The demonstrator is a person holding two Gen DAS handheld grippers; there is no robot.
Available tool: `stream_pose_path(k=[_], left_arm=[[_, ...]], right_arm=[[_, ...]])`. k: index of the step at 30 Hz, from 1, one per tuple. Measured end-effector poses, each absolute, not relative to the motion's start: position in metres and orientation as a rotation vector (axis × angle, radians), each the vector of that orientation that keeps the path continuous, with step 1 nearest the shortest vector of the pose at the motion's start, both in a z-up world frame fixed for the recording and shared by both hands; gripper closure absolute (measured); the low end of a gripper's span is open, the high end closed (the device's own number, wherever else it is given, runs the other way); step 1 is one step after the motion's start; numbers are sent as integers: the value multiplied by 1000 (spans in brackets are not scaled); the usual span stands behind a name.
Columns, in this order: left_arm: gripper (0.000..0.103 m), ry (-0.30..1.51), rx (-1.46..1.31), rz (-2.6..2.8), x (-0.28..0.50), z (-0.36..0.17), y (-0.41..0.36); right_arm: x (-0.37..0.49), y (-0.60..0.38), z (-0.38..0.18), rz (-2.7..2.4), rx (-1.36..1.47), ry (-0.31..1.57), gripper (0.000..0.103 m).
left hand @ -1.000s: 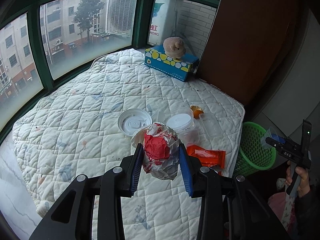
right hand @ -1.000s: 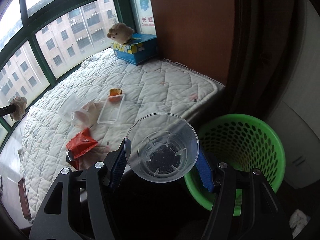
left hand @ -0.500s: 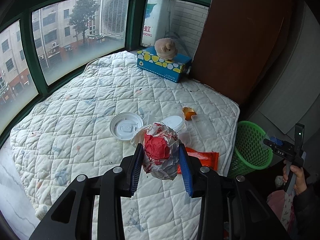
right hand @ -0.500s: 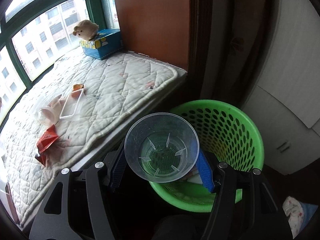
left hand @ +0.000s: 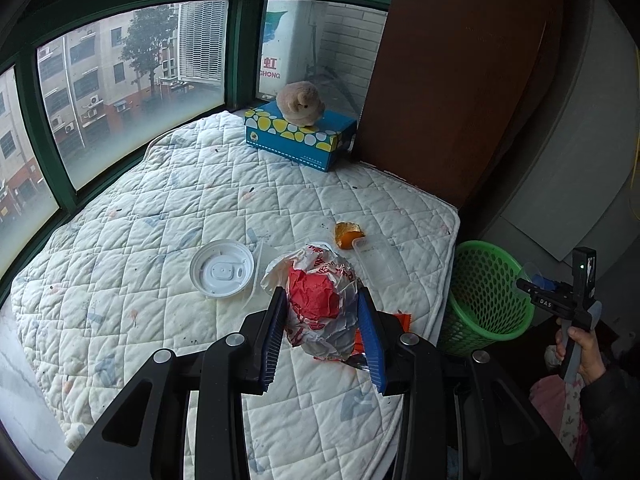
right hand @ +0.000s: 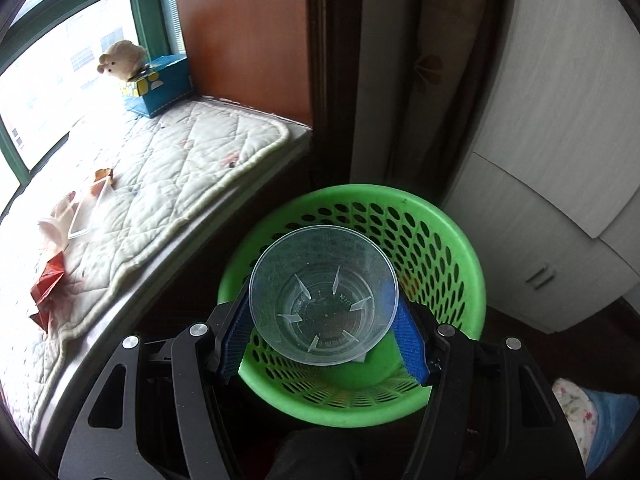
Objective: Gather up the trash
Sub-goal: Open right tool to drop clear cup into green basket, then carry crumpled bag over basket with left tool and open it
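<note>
Outside, a sign [left hand: 270, 70] reads "HONG"; left tongs [left hand: 322, 334] clamp a red-printed wrapper [left hand: 320, 300]; right tongs [right hand: 323, 338] grip a clear cup [right hand: 323, 294]

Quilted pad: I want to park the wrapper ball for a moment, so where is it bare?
Bare: the quilted pad from the window side to the tissue box, left of the white lid. Crowded: near the green basket, with orange peel, clear tray, orange packet.
</note>
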State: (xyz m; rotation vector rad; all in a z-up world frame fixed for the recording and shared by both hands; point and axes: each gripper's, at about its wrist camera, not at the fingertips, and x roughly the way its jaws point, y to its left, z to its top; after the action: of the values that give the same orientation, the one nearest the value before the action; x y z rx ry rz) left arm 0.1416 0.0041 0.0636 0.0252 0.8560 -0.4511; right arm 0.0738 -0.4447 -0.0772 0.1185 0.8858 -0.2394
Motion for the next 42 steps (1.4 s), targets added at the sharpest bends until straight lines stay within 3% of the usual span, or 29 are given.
stream_pose_path(k=[23, 32, 42], left_arm=[[68, 853, 67, -670, 141, 68, -125], [68, 892, 95, -777, 134, 47, -195], [68, 959, 147, -865, 132, 10, -280]], right_arm=[[53, -481, -68, -277, 165, 829, 34], [32, -482, -55, -247, 157, 785, 23], [10, -488, -46, -242, 147, 742, 18]])
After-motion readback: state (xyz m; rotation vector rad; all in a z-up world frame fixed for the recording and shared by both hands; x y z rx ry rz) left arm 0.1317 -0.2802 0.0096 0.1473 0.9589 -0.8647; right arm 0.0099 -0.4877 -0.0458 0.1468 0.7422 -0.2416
